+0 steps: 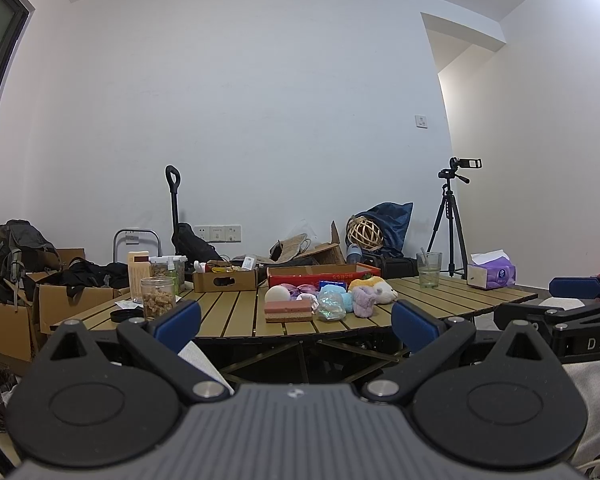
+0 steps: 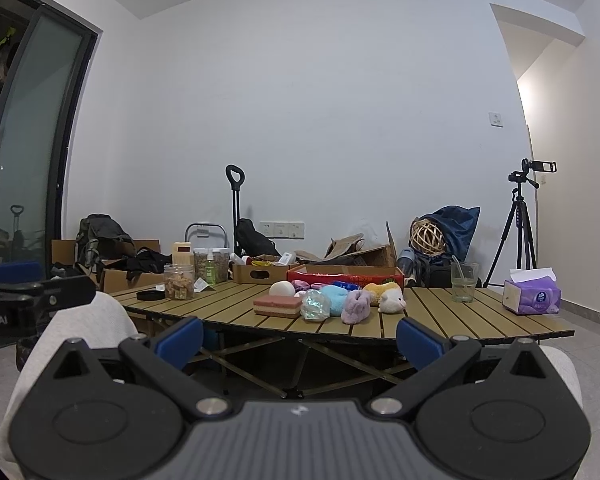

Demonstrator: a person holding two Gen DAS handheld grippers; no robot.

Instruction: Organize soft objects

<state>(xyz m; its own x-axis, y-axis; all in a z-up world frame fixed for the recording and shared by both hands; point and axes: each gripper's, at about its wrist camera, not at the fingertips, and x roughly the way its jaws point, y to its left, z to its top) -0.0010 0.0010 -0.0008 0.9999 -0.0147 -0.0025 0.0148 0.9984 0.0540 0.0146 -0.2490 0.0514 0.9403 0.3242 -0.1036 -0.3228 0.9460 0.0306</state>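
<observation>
both hand-held grippers, left [image 1: 296,320] and right [image 2: 300,334], hung spread and empty, well short of the slatted wooden table [image 2: 440,316]. the soft toys, a lilac plush [image 2: 356,306] among them, lay clustered before the red cardboard tray [image 2: 348,276]. i'd take the nearest first, pinching gently at mid-body.

Ahead of the jaws, the table [image 2: 440,312] has matt wooden slats. The plush toys [image 2: 356,306] look fuzzy cloth, the wrapped bundle [image 2: 314,305] glossy, crinkled plastic, and the cup [image 2: 464,282] clear glass.
</observation>
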